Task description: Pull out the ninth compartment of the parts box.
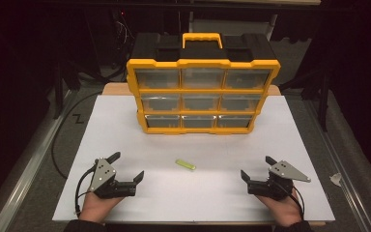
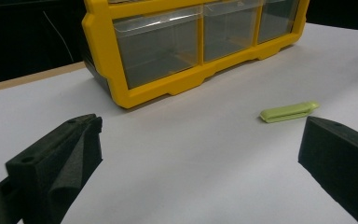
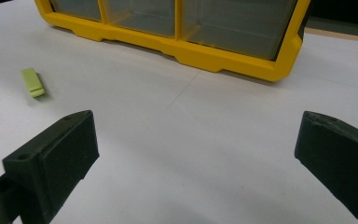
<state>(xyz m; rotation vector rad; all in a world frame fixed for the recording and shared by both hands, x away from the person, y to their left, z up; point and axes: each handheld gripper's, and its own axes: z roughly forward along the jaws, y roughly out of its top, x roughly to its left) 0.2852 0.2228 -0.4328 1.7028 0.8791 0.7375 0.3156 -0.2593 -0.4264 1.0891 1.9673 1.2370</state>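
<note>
We note a small lime-green clip (image 1: 185, 165) lying flat on the white board (image 1: 299, 125), in front of the yellow organizer (image 1: 202, 90) and well apart from it, roughly below the organizer's middle column of drawers. Nothing touches the clip. In the left gripper view it sits ahead and toward the right jaw, near the organizer's lower front edge; in the right gripper view it sits off to the left, ahead of the left jaw. We see the left gripper (image 1: 127, 167) resting low at the near edge of the board, left of the clip and further from the organizer, jaws spread wide with bare board between them. The right gripper (image 1: 257, 167) sits likewise at the near edge, right of the clip, jaws also spread wide and holding nothing. The clip lies about midway between the two. The organizer stands upright at the far side of the board, three rows of three clear drawers facing us, black top with a yellow handle.
</note>
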